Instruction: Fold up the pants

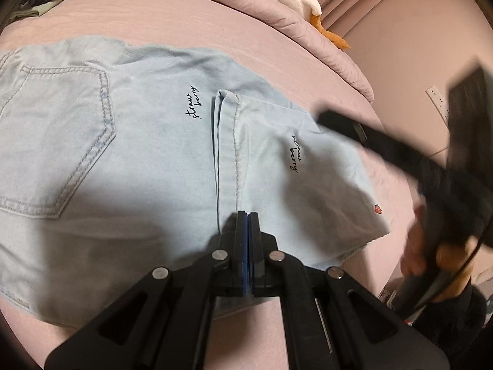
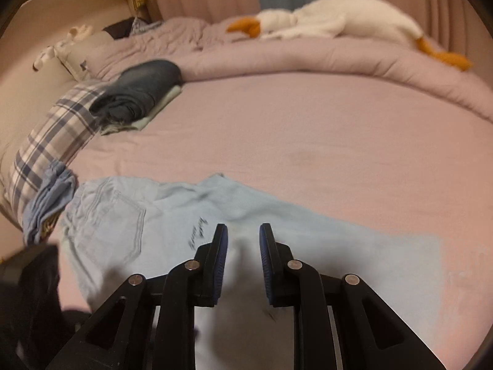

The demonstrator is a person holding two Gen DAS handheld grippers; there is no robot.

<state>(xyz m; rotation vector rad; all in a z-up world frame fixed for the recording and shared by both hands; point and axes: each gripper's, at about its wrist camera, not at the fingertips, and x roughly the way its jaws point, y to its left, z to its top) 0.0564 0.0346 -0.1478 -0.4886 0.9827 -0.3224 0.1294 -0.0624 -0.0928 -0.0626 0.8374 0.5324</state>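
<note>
Your left gripper (image 1: 248, 215) is sitting closest to the lens, its black fingers (image 1: 238, 237) pressed flat together with only a thin blue line of padding showing between them, and the tips are resting at the near edge of the pale blue pants (image 1: 129, 154); whether a thin layer of cloth is caught between them you cannot tell. You are looking at the pants lying spread on the pink bedsheet (image 1: 172, 18), back pocket (image 1: 58, 141) to the left, one leg folded back over the seat so its hem (image 1: 226, 141) is running up the middle beside the small black lettering (image 1: 194, 103). Your right gripper (image 2: 243, 231) is hanging over the same cloth with its blue pads (image 2: 222, 265) standing a little apart and nothing clamped between them, the view blurring; from the left wrist camera it is showing only as a dark smear at the right, with your hand (image 1: 431, 256) wrapped around its handle. Further off, a dark rolled garment (image 2: 138, 89) is resting on a pale folded piece beside a plaid pillow (image 2: 52, 141), and beyond the bunched pink quilt (image 2: 308, 58) a white plush goose (image 2: 332, 20) is lying against the curtains
</note>
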